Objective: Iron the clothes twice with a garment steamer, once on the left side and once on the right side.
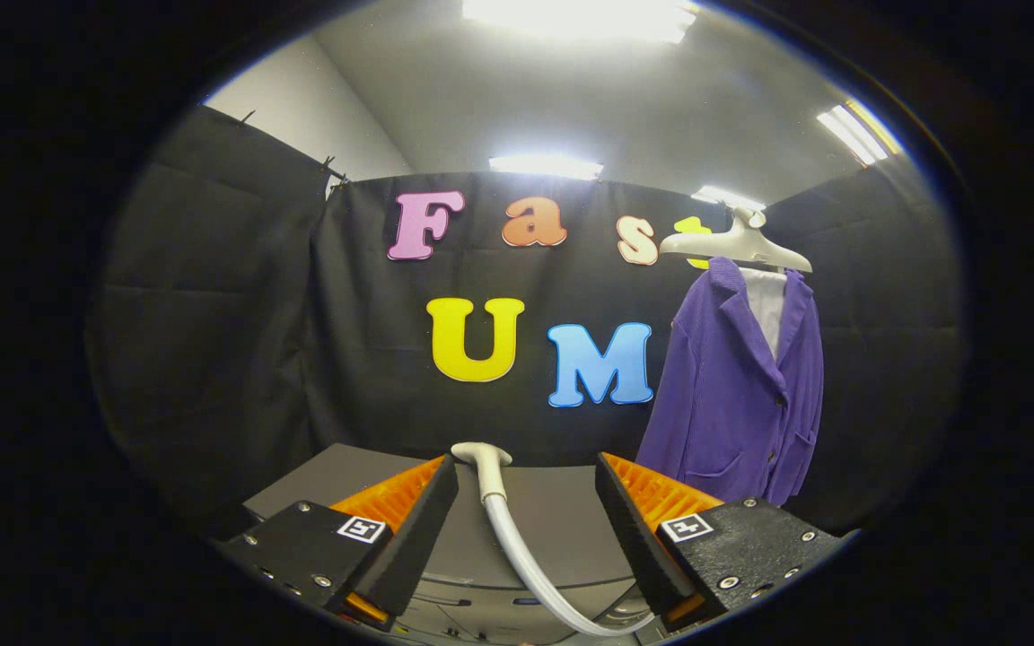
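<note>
The tool [526, 502] sits at the bottom centre of the frame with its two fingers [418, 529] spread well apart, black pads facing inward over orange ribbed backing. Nothing is pressed between them. In the gap lies the garment steamer's handle [488, 471], a pale, curved head resting on the grey table [562, 511]. Its white hose [526, 565] runs down from the head through the middle of the gap and bends toward the lower right, passing under the right finger's base. The steamer head is just ahead of the fingertips, closer to the left finger than the right, and touches neither pad.

The purple jacket [732, 395] hangs in the right half of the frame, well beyond the tool and above the right finger. It is draped open over a white lining on a cream hanger [737, 242] in the upper right, against the black cloth wall.
</note>
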A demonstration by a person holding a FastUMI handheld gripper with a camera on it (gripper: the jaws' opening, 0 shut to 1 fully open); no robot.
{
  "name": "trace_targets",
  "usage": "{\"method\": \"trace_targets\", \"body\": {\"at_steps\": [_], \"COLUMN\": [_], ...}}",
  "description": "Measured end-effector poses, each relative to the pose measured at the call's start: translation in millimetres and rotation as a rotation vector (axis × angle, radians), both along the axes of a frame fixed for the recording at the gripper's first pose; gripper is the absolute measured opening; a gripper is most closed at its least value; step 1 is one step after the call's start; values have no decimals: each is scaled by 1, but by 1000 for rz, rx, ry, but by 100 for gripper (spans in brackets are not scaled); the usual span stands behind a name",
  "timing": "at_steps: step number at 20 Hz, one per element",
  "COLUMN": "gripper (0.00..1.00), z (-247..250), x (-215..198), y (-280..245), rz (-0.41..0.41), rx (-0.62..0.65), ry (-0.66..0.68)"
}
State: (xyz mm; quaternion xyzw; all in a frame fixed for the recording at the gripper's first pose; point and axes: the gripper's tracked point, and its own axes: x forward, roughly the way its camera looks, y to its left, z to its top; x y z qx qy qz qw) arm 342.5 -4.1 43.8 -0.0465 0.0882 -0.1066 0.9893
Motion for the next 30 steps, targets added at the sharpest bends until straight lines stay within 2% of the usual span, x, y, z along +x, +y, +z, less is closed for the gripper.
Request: {"method": "trace_targets", "body": {"at_steps": [8,16,24,28,30], "gripper": [95,95,94,87,80], "z": [-37,-112,-181,-206,-215], "x": [124,205,237,237,235], "y": [3,1,4,5,0], "rz": [-27,-62,-64,-61,-67], "rx": [34,91,153,150,130], "ry": [130,352,552,635,670]}}
